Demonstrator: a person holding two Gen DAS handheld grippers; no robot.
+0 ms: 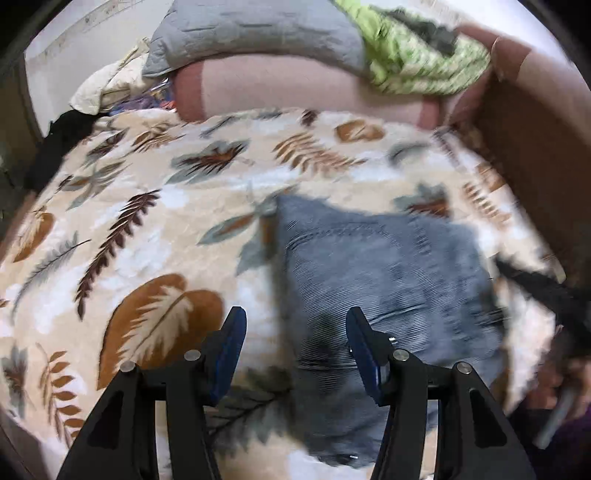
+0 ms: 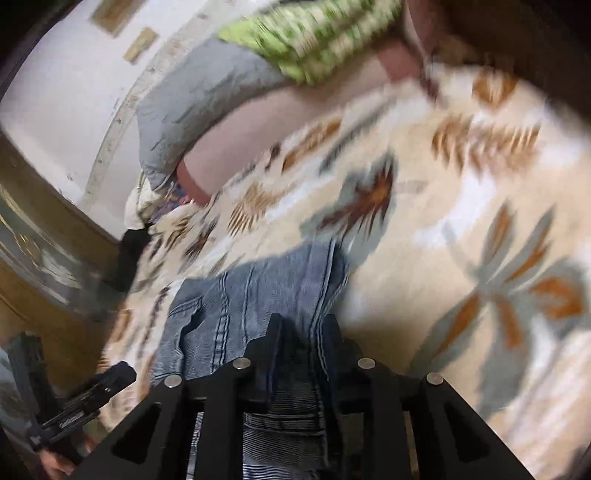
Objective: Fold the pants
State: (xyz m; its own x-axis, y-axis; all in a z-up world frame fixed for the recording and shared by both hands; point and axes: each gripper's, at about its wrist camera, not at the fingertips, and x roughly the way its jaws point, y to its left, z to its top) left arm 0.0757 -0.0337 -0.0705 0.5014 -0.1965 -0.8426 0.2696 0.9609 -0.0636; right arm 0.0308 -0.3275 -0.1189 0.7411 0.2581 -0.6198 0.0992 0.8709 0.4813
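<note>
- Your right hand-held gripper (image 2: 301,325) is clamped on a thick bunched edge of the denim pants (image 2: 236,306), which trail ahead of it over a leaf-print blanket (image 2: 461,221).
- Your left hand-held gripper (image 1: 293,332) hovers spread apart, empty, just above the pants (image 1: 388,266).
- Denim likely feels heavy, soft, non-slippery; pinch seams or waistband.

Ahead of your grippers, a leaf-print blanket (image 1: 155,206) covers the bed; beyond it a grey pillow (image 1: 255,33) meets the white wall (image 2: 70,96).
</note>
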